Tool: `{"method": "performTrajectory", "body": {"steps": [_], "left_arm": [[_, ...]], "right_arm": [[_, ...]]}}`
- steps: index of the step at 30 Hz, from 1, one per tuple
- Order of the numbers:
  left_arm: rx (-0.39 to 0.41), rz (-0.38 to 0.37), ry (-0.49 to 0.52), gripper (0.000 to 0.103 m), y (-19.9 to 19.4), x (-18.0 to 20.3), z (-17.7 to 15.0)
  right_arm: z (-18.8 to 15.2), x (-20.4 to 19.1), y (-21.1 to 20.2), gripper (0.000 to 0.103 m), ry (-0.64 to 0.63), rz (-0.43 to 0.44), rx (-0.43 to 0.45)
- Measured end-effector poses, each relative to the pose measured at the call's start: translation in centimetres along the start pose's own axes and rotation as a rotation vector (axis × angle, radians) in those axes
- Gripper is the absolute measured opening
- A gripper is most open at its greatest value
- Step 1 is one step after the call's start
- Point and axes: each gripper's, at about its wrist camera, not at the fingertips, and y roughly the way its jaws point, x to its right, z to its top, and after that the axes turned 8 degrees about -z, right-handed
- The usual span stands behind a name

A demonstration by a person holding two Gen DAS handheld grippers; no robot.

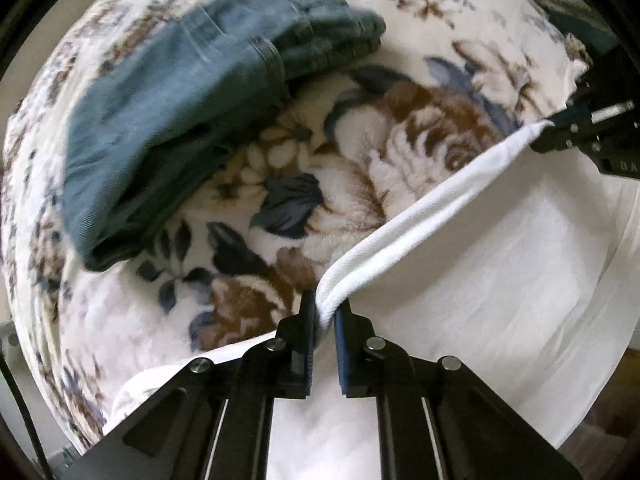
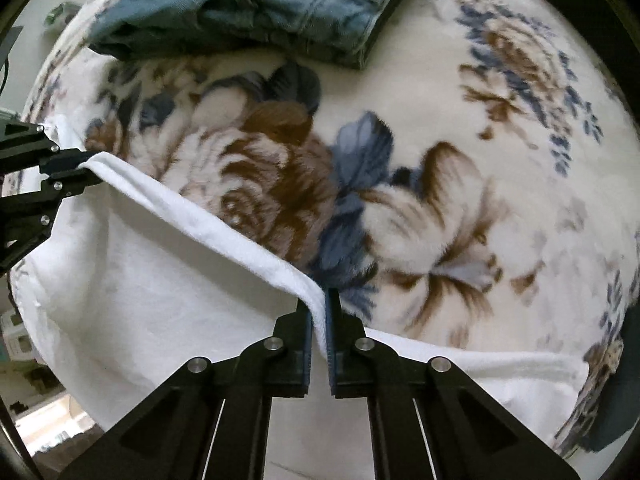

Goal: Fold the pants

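White pants lie over a floral blanket. Their thick hemmed edge is stretched taut between both grippers and lifted off the blanket. My left gripper is shut on one end of that edge. The right gripper shows at the right of the left wrist view, pinching the other end. In the right wrist view my right gripper is shut on the white pants, and the left gripper holds the far end at the left.
A folded pair of blue jeans rests on the blanket beyond the white pants, also seen as blue jeans at the top of the right wrist view. The floral blanket spreads to the right of the pants. A floor strip shows past the bed's edge.
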Motion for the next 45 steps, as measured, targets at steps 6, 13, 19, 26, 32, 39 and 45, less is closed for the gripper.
{"method": "performTrajectory", "body": {"steps": [6,13,19,26,32,39,45], "left_arm": [[0.076,0.033,-0.094,0.006,-4.0,2.3,-3.0],[0.165,-0.027,-0.291,0.006,-6.5,7.4,-11.5],[0.082,-0.114,-0.522,0.006,-4.1,13.2,-21.6],[-0.02,-0.179,-0.703,0.006,2.9,15.2,-25.6],[-0.042,-0.151,-0.766,0.012,4.5,15.1,-24.9],[-0.034,-0.043,-0.815,0.078,1.5,15.3,-24.1],[0.016,0.039,-0.878,0.093,-3.1,15.4,-24.9]], "right_arm": [[-5.0,-1.2,-4.8,0.006,0.009,0.009,0.073],[-11.7,-4.1,-9.6,0.006,0.043,0.048,0.142],[-17.7,-10.3,-6.6,0.006,0.035,0.087,0.083],[-24.5,-13.5,0.6,0.007,0.073,0.094,-0.076],[-24.9,-13.4,3.5,0.014,0.19,0.065,-0.168],[-25.3,-13.1,1.9,0.091,0.287,0.073,-0.189],[-26.8,-12.9,-2.0,0.092,0.31,0.041,-0.129]]}}
